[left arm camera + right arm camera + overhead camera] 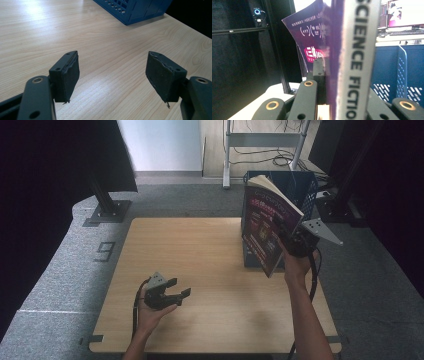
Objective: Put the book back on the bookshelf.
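Left gripper point(172, 296): rested near the table's left front part, jaws spread wide with nothing between them; bare wood lay under and ahead of its pads point(67, 75).
Table point(200, 250): light wood, mostly bare across the left and middle, with open room on every side of the left gripper; its front edge ran just below the person's forearms.
Book point(265, 227): purple cover, held up in the air and tilted over the table's right side, just in front of the blue crate point(305, 187).
Right gripper point(287, 237): jaws clamped tight on the book near its spine.
Spine point(358, 57): grey-white strip, lettering cut off at top and bottom.
Hidden: the book covered the crate's front wall; whether its lower corner touched the table could not be told.
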`<action>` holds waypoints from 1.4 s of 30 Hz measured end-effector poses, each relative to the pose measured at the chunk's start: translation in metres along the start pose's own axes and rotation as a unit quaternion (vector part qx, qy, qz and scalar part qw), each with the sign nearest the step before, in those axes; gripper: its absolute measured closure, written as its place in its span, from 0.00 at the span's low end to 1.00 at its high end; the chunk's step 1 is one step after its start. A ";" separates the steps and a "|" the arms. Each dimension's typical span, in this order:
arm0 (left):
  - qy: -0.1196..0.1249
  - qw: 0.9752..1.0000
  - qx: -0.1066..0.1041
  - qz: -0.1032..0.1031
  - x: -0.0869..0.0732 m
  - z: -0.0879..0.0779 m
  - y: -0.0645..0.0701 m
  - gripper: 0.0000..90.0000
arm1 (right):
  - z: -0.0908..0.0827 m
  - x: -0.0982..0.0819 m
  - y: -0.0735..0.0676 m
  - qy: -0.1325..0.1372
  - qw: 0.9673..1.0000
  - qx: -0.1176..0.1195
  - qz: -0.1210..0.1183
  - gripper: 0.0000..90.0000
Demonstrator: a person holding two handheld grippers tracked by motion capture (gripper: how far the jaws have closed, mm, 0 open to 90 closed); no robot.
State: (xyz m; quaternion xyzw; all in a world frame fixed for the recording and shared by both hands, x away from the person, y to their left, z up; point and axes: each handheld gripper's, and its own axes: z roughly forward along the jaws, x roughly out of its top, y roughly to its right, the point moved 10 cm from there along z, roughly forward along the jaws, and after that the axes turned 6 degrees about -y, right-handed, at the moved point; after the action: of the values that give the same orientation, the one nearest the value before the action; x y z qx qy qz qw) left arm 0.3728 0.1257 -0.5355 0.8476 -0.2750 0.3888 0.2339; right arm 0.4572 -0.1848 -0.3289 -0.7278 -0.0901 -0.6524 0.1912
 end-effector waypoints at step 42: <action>-0.016 1.000 -0.010 0.006 -0.007 0.007 0.006 0.31 | 0.042 -0.005 0.038 -0.015 0.998 -0.066 0.008 0.91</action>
State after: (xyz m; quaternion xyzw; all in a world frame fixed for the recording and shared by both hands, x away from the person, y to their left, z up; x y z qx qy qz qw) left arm 0.3684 0.1191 -0.5440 0.8498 -0.2878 0.3735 0.2355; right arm 0.5097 -0.2023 -0.3432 -0.7490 -0.0434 -0.6447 0.1468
